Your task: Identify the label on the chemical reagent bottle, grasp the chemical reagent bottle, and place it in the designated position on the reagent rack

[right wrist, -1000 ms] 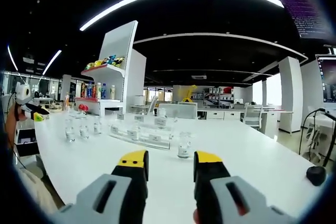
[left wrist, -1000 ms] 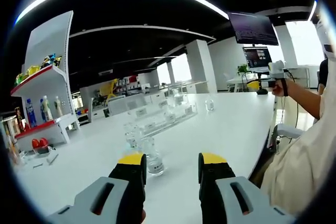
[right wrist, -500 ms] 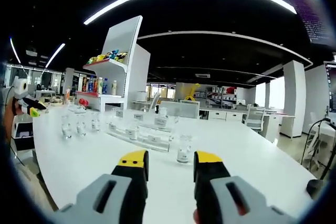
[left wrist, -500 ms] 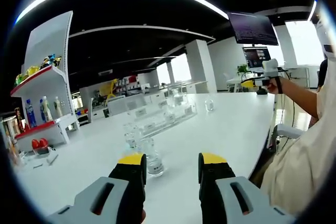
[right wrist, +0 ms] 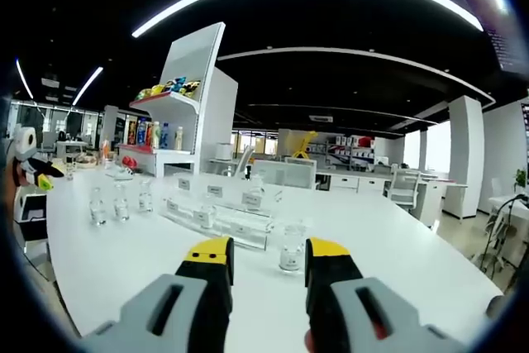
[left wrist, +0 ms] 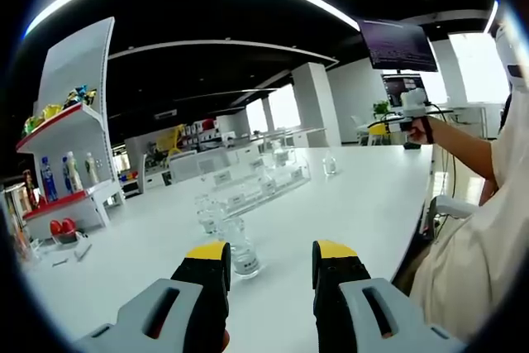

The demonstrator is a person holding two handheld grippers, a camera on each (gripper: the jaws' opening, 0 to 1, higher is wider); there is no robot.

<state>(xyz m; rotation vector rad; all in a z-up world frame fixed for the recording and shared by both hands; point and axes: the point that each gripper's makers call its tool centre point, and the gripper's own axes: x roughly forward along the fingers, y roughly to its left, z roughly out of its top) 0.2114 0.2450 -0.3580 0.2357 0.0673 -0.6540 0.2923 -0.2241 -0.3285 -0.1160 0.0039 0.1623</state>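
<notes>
The main risk from here is a knock-over: the reagent bottles are small clear glass vials, hard to pick out against the white worktop (right wrist: 397,245), and a jaw arriving slightly off line could clip one and tip or slide it. In the right gripper view, the right gripper (right wrist: 264,264) hangs over the worktop with its yellow-tipped jaws apart and empty, and one reagent bottle (right wrist: 290,247) stands upright just beyond the gap, near the end of the clear reagent rack (right wrist: 216,214). Its long axis is vertical, neck up, so a level approach with the jaws closing on the body looks safest; a grip high on the neck would probably let it swing. The label on it is too small to read, so putting it into the wrong slot is a second hazard, and the rack's white slot tags are equally unreadable. Three more bottles (right wrist: 121,202) stand upright in a row well to the left, apart from the rack. In the left gripper view, the left gripper (left wrist: 271,264) also has its jaws parted and holds nothing, with a near bottle (left wrist: 241,247) upright just past its left jaw tip and another just behind it. The rack (left wrist: 263,181) stretches away beyond them, and a careless sweep could shove these two together or into it.
</notes>
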